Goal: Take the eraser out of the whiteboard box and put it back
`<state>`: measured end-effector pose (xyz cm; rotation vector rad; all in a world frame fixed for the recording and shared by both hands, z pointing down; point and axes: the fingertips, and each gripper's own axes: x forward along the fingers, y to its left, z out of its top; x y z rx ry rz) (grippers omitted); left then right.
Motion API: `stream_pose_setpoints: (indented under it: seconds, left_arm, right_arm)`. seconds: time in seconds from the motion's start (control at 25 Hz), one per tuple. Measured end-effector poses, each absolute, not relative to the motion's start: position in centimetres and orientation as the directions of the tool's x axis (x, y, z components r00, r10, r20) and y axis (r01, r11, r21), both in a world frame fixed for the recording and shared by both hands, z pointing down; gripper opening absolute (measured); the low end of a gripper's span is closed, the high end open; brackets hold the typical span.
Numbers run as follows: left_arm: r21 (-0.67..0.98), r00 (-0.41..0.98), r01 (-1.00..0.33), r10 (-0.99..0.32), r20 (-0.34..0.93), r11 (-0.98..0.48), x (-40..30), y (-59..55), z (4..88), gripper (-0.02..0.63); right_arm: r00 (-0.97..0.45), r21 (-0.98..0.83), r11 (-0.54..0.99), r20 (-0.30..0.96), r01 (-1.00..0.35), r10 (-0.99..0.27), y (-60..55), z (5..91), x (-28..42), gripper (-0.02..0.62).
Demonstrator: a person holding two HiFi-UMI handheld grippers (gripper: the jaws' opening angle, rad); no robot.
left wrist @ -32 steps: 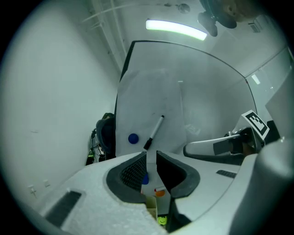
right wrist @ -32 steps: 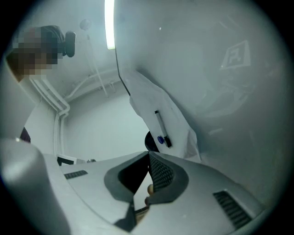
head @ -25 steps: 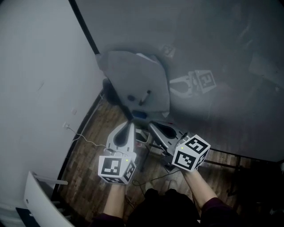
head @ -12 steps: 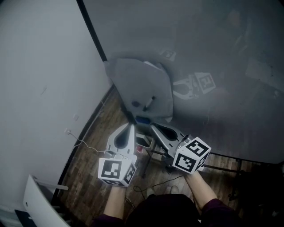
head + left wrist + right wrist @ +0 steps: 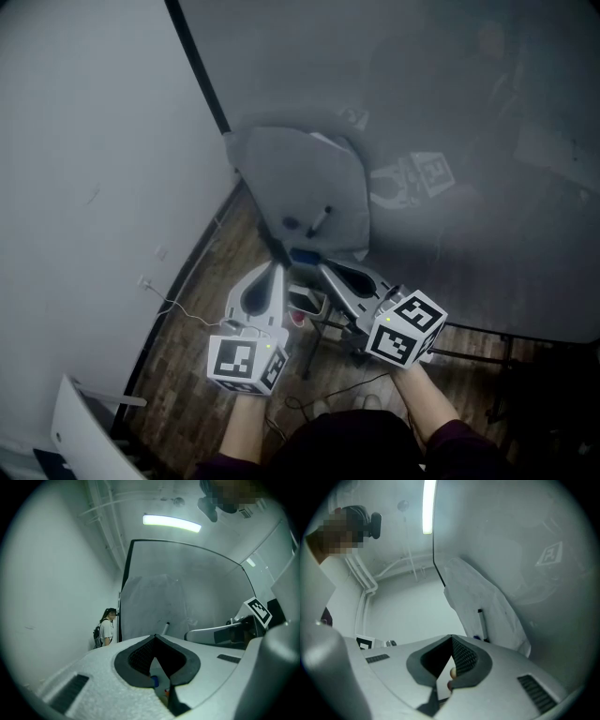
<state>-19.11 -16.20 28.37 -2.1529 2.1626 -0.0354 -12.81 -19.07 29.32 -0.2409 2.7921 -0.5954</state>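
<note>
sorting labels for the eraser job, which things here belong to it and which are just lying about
Job in hand:
whiteboard box
left gripper, shut
right gripper, shut
eraser: cannot be made out

Just lying about:
marker standing in the box
cable on the floor
person by the wall

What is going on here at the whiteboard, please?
A person holds a gripper in each hand, facing a whiteboard. The left gripper and the right gripper are both shut with nothing between their jaws, tips side by side just below a pale sheet on the board that bears a marker. No eraser can be made out.
</note>
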Motion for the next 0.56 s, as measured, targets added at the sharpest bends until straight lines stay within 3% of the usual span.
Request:
stream_pose_setpoints:
  seconds: [0.56]
  left_arm:
    - [-0.060,0.010,-0.998,-1.000,-0.029,-0.009,-19.56,-15.93,29.25,0.006]
  right_arm:
    - [-0.949,-0.424,0.898,-0.220,-0.115,-0.225,-18.56,29.79,-13.19,0.003]
